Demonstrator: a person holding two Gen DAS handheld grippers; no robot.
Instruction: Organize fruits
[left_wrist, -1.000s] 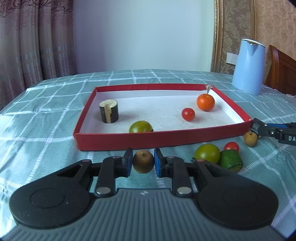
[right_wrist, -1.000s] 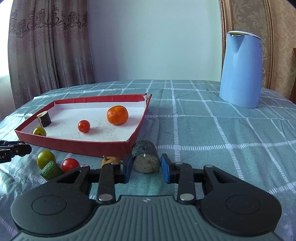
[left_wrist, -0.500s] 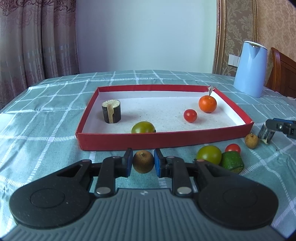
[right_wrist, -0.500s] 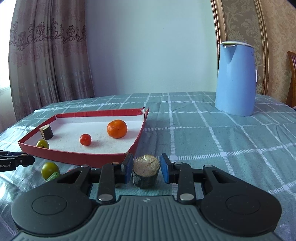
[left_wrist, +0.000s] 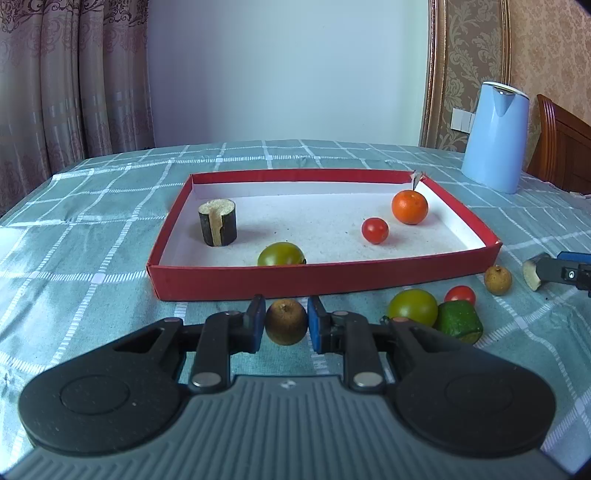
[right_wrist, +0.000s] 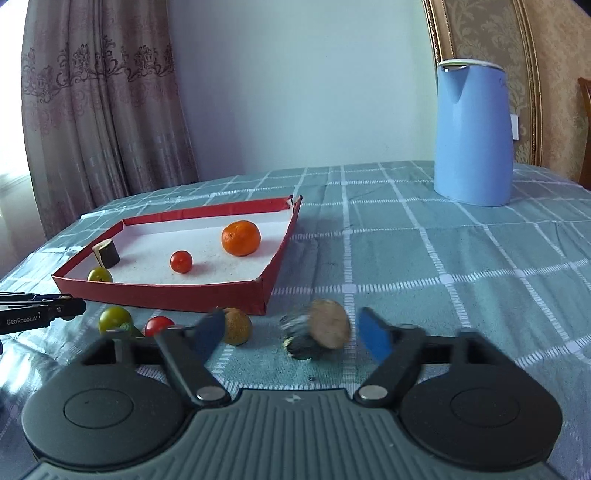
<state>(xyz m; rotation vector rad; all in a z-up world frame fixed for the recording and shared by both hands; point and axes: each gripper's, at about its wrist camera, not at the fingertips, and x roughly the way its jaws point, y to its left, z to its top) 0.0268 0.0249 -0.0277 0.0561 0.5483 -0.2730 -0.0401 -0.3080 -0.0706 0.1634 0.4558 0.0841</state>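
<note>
The left gripper (left_wrist: 286, 320) is closed narrowly on a small brown round fruit (left_wrist: 286, 322), its blue pads touching both sides, just in front of the near wall of the red tray (left_wrist: 325, 277). Beyond these tongs, inside the tray, sit a dark cane segment (left_wrist: 218, 222) to the left, a green tomato (left_wrist: 281, 254) against the near wall, and a cherry tomato (left_wrist: 375, 230) and a tangerine (left_wrist: 410, 207) to the right. To the right of the left tongs, on the checked tablecloth (left_wrist: 92, 229), lie another green tomato (left_wrist: 412, 307), a green chunk (left_wrist: 460, 321), a red cherry tomato (left_wrist: 460, 295) and a longan (left_wrist: 498, 280). The right gripper (right_wrist: 291, 334) stands wide, its fingers blurred, with a second cane piece (right_wrist: 319, 330) loose and blurred between them, touching neither pad; whether it rests on the cloth cannot be told. A blue kettle (right_wrist: 474, 133) stands well beyond these tongs, to the right.
</note>
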